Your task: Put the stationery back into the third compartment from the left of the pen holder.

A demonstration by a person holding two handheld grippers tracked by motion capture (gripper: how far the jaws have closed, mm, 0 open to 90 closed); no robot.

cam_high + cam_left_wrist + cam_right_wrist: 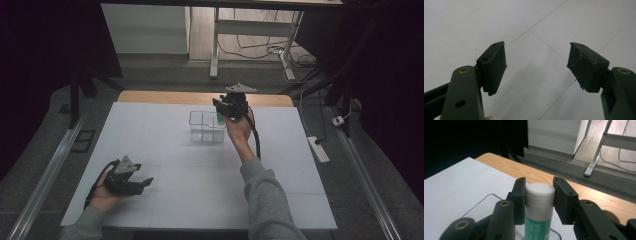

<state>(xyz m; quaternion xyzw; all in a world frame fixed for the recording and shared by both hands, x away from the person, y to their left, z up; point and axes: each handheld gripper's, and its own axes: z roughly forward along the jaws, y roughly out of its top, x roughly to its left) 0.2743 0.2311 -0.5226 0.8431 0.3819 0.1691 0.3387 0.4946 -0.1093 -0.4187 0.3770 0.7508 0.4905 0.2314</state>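
One fixed overhead camera, two cameras riding the grippers.

The high view looks forward and down from the person's side, taking in the whole white worktop [165, 200] from afar. The left gripper view peers steeply down, close over bare worktop between its jaws. The right gripper view looks nearly level across the worktop's far wooden edge [541, 173] toward the floor beyond, sharing the clear box [206, 127] with the high view.

White table [165, 150] — clear divided container [207, 127]
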